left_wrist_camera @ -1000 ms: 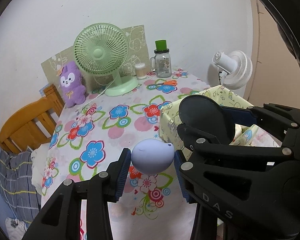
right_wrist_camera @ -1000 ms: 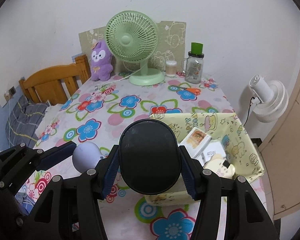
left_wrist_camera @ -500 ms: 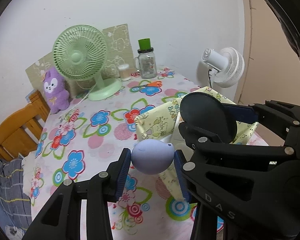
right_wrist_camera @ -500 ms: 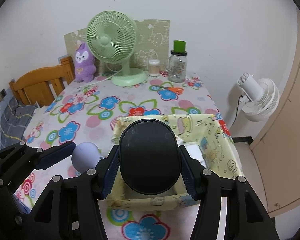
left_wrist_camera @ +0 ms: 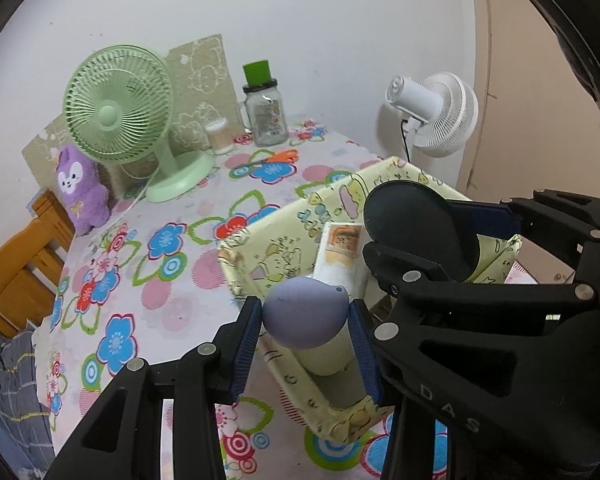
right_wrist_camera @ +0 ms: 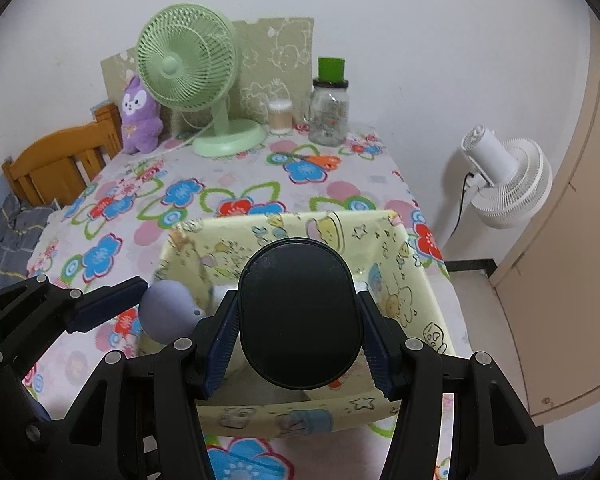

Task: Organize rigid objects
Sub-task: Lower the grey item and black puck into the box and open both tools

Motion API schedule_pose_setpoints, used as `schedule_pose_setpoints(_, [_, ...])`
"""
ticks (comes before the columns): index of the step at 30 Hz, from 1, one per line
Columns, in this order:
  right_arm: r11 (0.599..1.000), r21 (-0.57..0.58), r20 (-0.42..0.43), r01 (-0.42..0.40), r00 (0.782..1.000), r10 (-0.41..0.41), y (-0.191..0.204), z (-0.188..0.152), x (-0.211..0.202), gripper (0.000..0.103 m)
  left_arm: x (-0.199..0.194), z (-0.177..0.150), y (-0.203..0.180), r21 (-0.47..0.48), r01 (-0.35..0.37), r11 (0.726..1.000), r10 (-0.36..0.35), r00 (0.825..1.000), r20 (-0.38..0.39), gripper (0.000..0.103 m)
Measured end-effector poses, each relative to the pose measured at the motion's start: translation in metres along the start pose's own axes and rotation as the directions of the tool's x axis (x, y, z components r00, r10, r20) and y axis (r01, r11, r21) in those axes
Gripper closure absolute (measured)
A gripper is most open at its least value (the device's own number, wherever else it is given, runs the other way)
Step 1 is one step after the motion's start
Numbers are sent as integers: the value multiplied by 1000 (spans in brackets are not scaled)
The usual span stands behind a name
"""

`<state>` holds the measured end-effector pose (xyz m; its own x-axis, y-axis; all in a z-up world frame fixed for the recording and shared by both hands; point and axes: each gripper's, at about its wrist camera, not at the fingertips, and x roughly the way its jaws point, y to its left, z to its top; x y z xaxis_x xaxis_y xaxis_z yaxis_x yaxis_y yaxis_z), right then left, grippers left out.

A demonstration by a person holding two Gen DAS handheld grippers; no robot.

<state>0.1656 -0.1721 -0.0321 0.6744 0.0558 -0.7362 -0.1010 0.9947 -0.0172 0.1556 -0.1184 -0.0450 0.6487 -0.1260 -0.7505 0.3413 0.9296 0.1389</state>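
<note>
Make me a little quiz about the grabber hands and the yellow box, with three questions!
1. True or false: the left gripper holds a purple egg-shaped thing.
2. What does the right gripper hold? A) green fan B) dark oval disc C) purple plush toy
3. Fill in: both held things hang over the ____ box with cartoon drawings.

Key:
1. True. Its blue pads press both sides.
2. B. The dark oval disc sits between its pads; the green fan and purple plush toy stand at the table's far end.
3. Yellow. The yellow box sits open below them.
</note>
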Motion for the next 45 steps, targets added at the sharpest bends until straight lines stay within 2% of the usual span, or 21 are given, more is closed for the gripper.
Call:
schedule_pose_setpoints(13, [1000,24,-73,8,997,-6,-25,-8,27,43,26,3,-19,29,34,999,-32,998,-60,57])
schedule_pose_setpoints(20, [1000,26,-82,0,997,2,-29,-6,34,43,35,6,-15,1,70,998,-69,994,-84,56])
schedule_pose_setpoints(23, [999,34,-84,0,996,3,-32,-5,35,43,36,7,-16,-1,78,997,-78,993,-89,50])
schedule_pose_setpoints(25, [999,37,-88,4,996,0,-33,-5,37,43,36,9,-15,1,73,997,-72,994,-83,37])
schedule_pose_setpoints(31, [998,61,-92,-19,995,25,-35,-1,41,44,34,12,-10,-2,80,997,-80,994,-71,21])
schedule_pose_setpoints(36, [997,70,-110,-43,993,51,-32,2,48,43,39,14,-13,21,58,998,-56,996,-75,18])
schedule_pose_setpoints(45, [998,59,-107,-28,994,34,-31,7,53,42,45,17,-11,16,60,998,-59,995,-75,14])
